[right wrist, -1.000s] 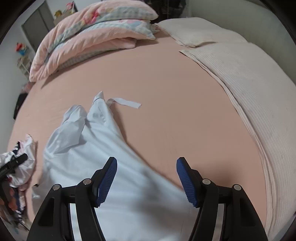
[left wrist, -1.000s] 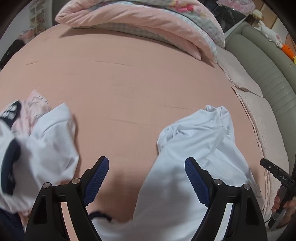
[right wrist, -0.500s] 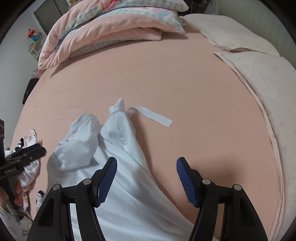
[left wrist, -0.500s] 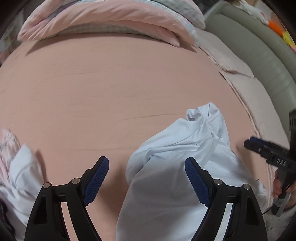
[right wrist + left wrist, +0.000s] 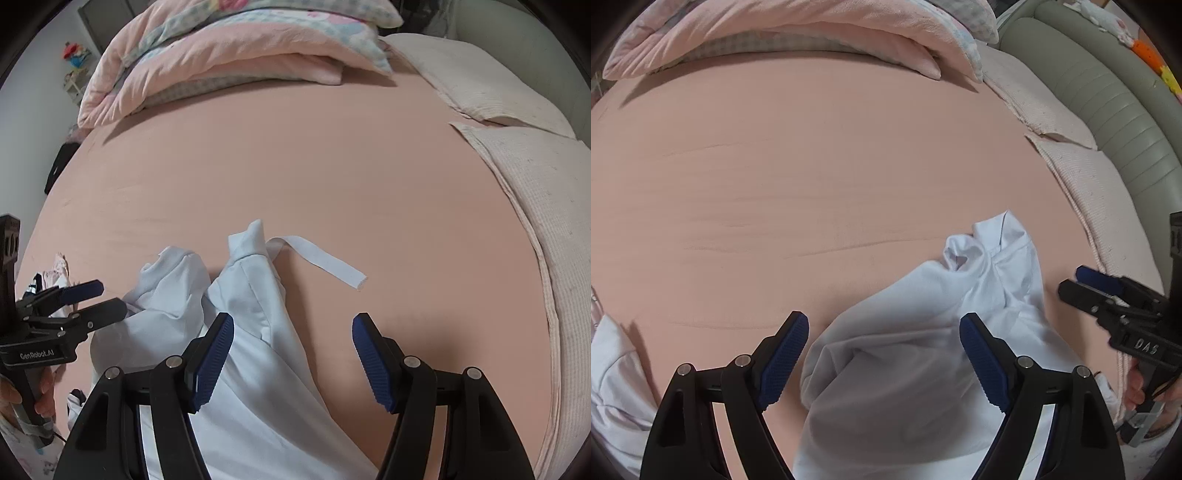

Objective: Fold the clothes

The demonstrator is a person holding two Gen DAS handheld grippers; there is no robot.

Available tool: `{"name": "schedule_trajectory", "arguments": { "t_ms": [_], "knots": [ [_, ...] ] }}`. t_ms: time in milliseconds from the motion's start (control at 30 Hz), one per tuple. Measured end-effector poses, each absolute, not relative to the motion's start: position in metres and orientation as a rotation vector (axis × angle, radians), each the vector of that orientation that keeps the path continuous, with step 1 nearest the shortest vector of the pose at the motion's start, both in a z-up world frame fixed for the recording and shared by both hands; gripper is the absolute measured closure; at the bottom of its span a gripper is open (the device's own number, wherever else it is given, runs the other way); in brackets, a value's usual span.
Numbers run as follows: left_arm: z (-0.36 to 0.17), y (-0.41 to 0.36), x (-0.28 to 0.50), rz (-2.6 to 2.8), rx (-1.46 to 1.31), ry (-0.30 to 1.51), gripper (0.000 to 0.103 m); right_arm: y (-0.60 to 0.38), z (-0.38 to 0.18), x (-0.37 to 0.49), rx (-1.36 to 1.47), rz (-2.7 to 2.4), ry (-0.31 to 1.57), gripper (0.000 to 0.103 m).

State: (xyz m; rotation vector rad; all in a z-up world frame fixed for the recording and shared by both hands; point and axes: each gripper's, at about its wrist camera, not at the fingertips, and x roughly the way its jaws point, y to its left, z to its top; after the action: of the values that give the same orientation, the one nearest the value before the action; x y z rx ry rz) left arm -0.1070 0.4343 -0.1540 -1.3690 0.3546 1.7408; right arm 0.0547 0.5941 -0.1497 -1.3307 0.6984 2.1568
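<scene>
Fingers on both sides stand apart w/ nothing clamped: left gripper (image 5: 882,354) hangs over the near bulk of the white garment (image 5: 923,350), cloth below the gap but not pinched; right gripper (image 5: 291,354) sits above the garment's right edge, one blue pad over cloth, the other over bare bed sheet (image 5: 295,166). Garment lies crumpled on the pink bed, near side, w/ a loose white strap (image 5: 321,260) trailing off toward the right. Folded duvet (image 5: 236,55) at the far end, another heap of clothes (image 5: 617,369) to the left. Step in hand, prob.: approach/pre-grasp, before spreading it flat — no fold made yet. Next move needs each gripper to drop onto a separate edge or corner, close on a single layer, then pull apart to flatten. Watch the strap; could snag or tuck under.
</scene>
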Motion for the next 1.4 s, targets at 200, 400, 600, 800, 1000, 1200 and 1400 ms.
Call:
{"name": "schedule_trajectory", "arguments": {
  "t_ms": [200,400,600,800,1000,1200,1400],
  "knots": [
    [-0.159,0.44,-0.109,1.712,-1.403,0.344,0.021,0.595,-0.156,0.041,-1.37,2.187,0.708,0.037],
    [-0.166,0.453,-0.104,1.683,-1.414,0.359,0.041,0.598,-0.169,0.025,-1.409,2.209,0.675,0.037],
    [-0.176,0.461,-0.101,1.648,-1.436,0.349,0.048,0.605,-0.195,0.013,-1.469,2.195,0.707,0.037],
    [-0.182,0.463,-0.096,1.633,-1.433,0.367,0.062,0.608,-0.209,0.011,-1.471,2.208,0.788,0.037],
    [-0.202,0.462,-0.086,1.636,-1.445,0.408,0.065,0.6,-0.217,0.012,-1.463,2.208,0.797,0.046],
    [-0.205,0.457,-0.08,1.678,-1.373,0.41,0.064,0.585,-0.226,0.018,-1.413,2.236,0.671,0.052],
    [-0.208,0.454,-0.085,1.693,-1.382,0.357,0.065,0.579,-0.23,0.019,-1.421,2.241,0.636,0.054]
  ]
}}
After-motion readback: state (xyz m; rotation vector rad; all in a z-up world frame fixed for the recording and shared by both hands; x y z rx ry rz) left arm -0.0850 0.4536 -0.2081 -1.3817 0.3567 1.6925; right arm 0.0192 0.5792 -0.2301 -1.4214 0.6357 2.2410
